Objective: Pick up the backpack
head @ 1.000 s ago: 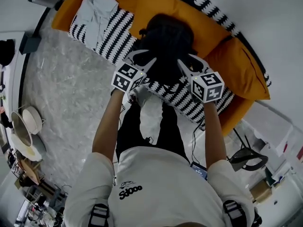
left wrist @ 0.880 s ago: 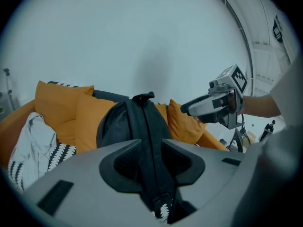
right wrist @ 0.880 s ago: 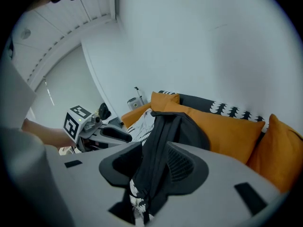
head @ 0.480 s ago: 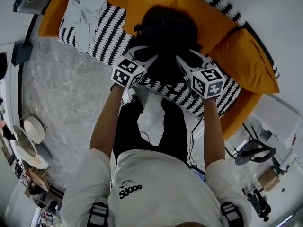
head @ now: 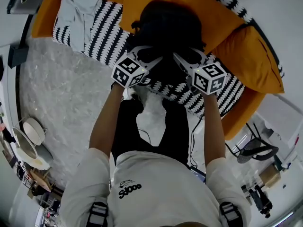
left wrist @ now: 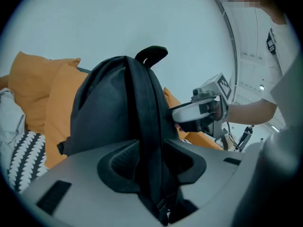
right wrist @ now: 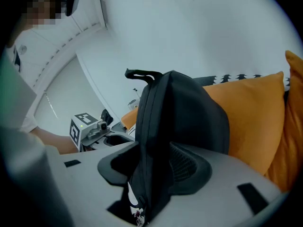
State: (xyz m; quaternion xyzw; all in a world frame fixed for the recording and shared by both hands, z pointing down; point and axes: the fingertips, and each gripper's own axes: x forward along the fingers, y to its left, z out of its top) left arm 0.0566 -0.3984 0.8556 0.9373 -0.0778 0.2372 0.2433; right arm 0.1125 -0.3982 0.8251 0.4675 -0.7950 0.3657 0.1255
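Your left gripper (left wrist: 151, 161) has its fingers (left wrist: 117, 161) apart, just been opening, w/ a black shoulder strap (left wrist: 142, 103) running up btw them and not pinched. Same on the right gripper (right wrist: 154, 167): fingers (right wrist: 190, 167) spread wide, also just been opening, w/ the second strap (right wrist: 146, 126) standing in the gap. So neither one is gripping yet, i.e. the step in hand looks like the grasp itself. Keep each strap centred on the pads, not out at the tips, and bite on the broad padded part above the buckle (left wrist: 162, 205) rather than on thin webbing. Close both sides together, then raise them evenly; the bag looks soft, so expect slack to run out before the weight comes on, and a lopsided lift would prob. swing or twist it. Outward from there: the backpack (head: 165, 32) is black, matte, w/ a rounded top and a loop handle (left wrist: 151, 55) sticking up. It stands upright on the sofa seat (head: 106, 30), which has a black-and-white patterned cover, w/ the orange back cushion (head: 213, 18) just behind on the far side and your grippers on its near side. A pale garment (head: 80, 4) lies on the seat far left, well apart, so nothing crowds the lift.
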